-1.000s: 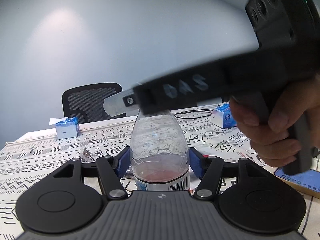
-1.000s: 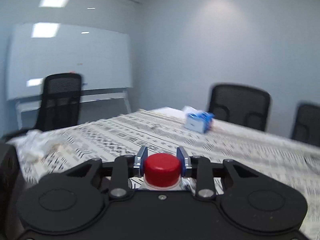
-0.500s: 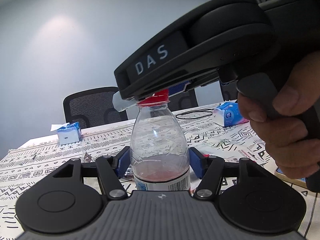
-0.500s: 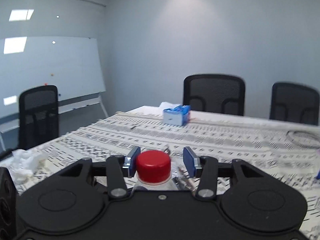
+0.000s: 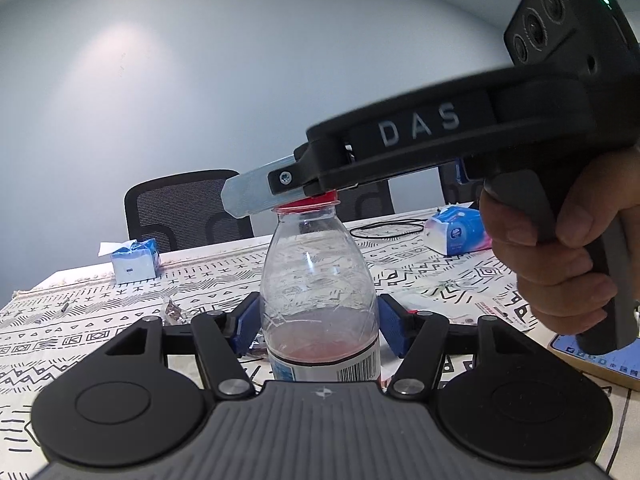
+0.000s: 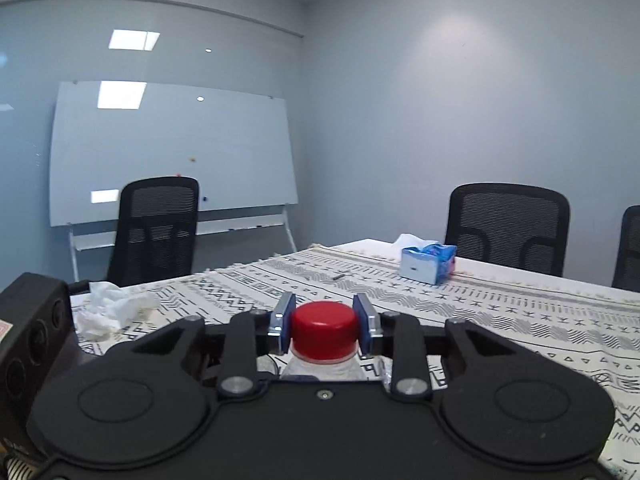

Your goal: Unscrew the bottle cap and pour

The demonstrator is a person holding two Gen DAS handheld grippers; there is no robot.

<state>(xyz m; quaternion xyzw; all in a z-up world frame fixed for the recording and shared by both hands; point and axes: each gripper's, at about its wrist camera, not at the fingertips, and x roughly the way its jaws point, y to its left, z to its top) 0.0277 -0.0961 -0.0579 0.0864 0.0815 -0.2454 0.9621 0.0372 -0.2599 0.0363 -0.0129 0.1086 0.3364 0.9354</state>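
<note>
Cap (image 6: 323, 330) not off yet: right hand-held gripper (image 6: 323, 326) has just closed on it, left hand-held gripper (image 5: 318, 330) clamps bottle (image 5: 318, 300) upright on bench (image 5: 420, 276); unscrewing, pouring left.

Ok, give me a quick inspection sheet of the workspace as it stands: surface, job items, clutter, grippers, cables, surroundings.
Surface: table under a patterned black-and-white cloth.
Job's things: clear bottle upright, a little reddish liquid at the bottom; red cap on the neck. No vessel to pour into seen.
Clutter: tissue box at the far edge, blue tissue pack, crumpled tissue, small wrapper.
Grippers: left gripper shut on the bottle body; right gripper has just been closing its jaws, now shut on the cap.
Cables: black cable loop lying behind the bottle.
Surroundings: office chairs, whiteboard, plain walls.
</note>
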